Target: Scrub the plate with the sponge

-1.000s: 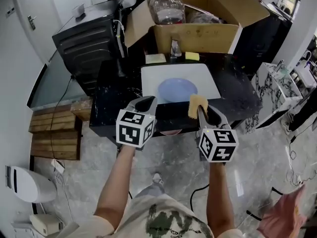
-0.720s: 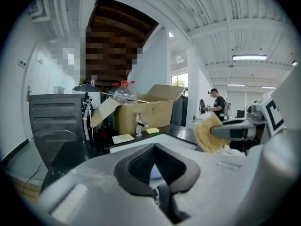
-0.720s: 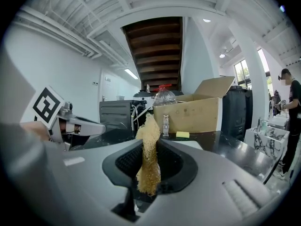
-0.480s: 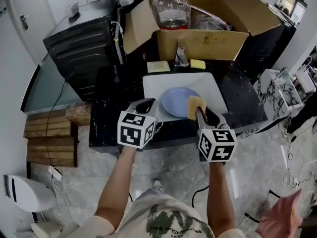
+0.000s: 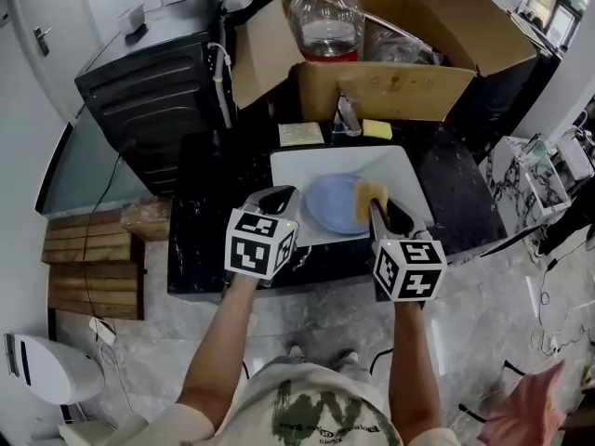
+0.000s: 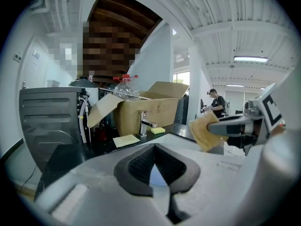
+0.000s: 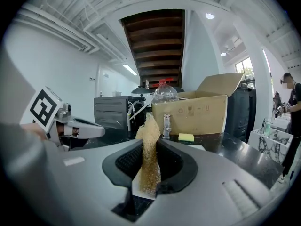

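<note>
A pale blue plate (image 5: 335, 203) lies in a white sink basin (image 5: 302, 170) set in a black counter. My right gripper (image 5: 377, 214) is shut on a tan sponge (image 5: 368, 199), which stands upright between its pads (image 7: 149, 157) and hangs over the plate's right part. Whether the sponge touches the plate I cannot tell. My left gripper (image 5: 277, 199) hovers at the basin's near left edge, beside the plate, jaws together and holding nothing. In the left gripper view the sponge (image 6: 203, 132) shows to the right, ahead of my left gripper (image 6: 155, 166).
Behind the basin stand a faucet (image 5: 346, 114), a yellow sponge (image 5: 376, 128) and a pale cloth (image 5: 300, 134). An open cardboard box (image 5: 390, 77) with a large water bottle (image 5: 325, 21) fills the back. A black appliance (image 5: 153, 72) stands at the left. The black counter (image 5: 209, 240) ends just before me.
Both grippers have moved forward towards the basin. The sponge, earlier short of the plate, now hangs over its right part. The left gripper stays shut and empty.
</note>
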`<state>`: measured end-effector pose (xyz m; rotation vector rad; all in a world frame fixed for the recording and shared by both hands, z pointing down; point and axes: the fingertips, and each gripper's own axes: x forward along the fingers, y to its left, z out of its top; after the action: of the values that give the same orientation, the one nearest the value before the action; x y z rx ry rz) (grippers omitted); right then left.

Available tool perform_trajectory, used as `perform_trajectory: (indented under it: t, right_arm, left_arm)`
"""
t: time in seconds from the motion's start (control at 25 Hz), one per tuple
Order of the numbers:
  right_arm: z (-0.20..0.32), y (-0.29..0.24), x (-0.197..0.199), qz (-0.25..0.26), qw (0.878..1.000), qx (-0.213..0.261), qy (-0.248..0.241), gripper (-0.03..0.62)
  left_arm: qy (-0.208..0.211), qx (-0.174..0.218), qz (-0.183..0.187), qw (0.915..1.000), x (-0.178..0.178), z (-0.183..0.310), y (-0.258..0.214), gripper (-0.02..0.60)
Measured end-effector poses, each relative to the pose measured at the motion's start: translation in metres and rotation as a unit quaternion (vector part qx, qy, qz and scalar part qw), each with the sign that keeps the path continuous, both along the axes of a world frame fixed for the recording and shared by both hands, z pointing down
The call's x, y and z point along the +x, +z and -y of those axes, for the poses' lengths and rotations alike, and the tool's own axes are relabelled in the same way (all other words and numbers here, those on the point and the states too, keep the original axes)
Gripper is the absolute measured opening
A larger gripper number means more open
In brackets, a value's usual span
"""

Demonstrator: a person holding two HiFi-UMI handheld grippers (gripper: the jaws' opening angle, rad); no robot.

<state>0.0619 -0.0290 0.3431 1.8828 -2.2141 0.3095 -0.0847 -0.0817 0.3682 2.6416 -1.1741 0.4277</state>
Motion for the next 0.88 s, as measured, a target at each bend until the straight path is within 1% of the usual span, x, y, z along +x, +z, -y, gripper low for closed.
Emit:
perform_trajectory:
  t: [0.2, 0.4, 0.56, 0.88]
  right_arm:
    - [0.022, 0.001, 0.002, 0.003, 1.000, 0.005, -0.011, 0.071]
    - [0.051, 0.006, 0.010, 0.008, 1.000, 0.005, -0.030, 0.071]
    - [0.079, 0.011, 0.018, 0.006, 0.998, -0.006, -0.056, 0.071]
    - [0.134, 0.015, 0.045, -0.002, 0.994, -0.022, -0.110, 0.069]
  left_arm:
    - [-0.007, 0.005, 0.004, 1.0000, 0.003, 0.016, 0.000, 0.000]
    - [-0.023, 0.003, 0.008, 0.9997, 0.009, 0.038, 0.008, 0.000]
    - [-0.049, -0.002, 0.010, 0.9988, 0.015, 0.062, 0.013, 0.000]
    - [-0.092, -0.011, 0.006, 0.9957, 0.043, 0.109, 0.019, 0.000]
